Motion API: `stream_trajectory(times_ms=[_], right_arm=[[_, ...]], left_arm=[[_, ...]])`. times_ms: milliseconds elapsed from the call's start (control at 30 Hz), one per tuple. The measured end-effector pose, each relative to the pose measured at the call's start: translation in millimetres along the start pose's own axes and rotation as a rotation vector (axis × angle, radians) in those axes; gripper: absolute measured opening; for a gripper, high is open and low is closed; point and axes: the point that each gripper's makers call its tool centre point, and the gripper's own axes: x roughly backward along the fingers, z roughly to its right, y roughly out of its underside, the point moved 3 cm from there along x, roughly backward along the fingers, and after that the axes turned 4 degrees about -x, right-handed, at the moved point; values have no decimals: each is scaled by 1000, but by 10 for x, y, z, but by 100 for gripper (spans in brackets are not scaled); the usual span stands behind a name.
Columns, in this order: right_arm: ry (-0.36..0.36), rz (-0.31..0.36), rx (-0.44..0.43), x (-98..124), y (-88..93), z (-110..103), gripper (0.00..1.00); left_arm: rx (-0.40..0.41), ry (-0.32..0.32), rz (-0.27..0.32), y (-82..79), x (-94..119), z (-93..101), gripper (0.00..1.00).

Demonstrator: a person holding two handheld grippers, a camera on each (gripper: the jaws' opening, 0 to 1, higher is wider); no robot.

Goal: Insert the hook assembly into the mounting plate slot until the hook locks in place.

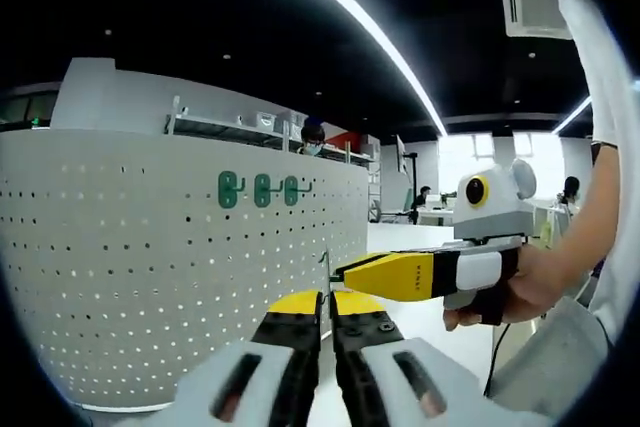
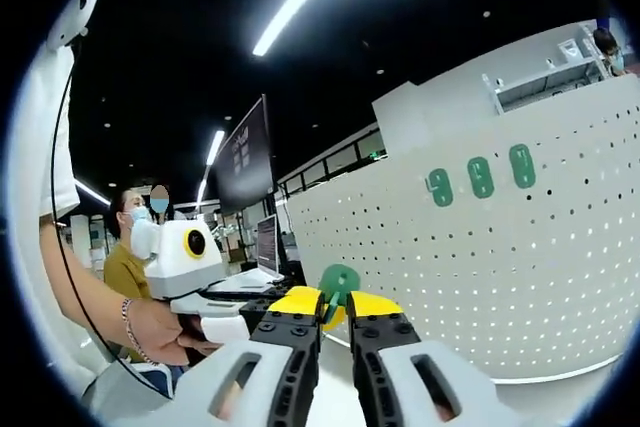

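Three green hooks [image 2: 481, 177] on pegboard [image 2: 540, 277] (no legible writing), right gripper [image 2: 334, 319] clamping fourth hook [image 2: 338, 285], left gripper [image 1: 327, 309] closed, empty.

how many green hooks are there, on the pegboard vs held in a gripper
Green hooks on the pegboard: 3
Green hook held in the right gripper: 1
Total: 4

A white pegboard wall [image 1: 150, 277] stands upright, dotted all over with small holes; three green hooks [image 1: 262, 190] hang side by side high on it
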Motion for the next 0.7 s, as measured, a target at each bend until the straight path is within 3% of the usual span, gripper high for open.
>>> stream_trajectory(times_ms=[700], right_arm=[[76, 30, -48, -39, -40, -22, 1]], left_arm=[[-5, -19, 3, -51, -15, -6, 3]])
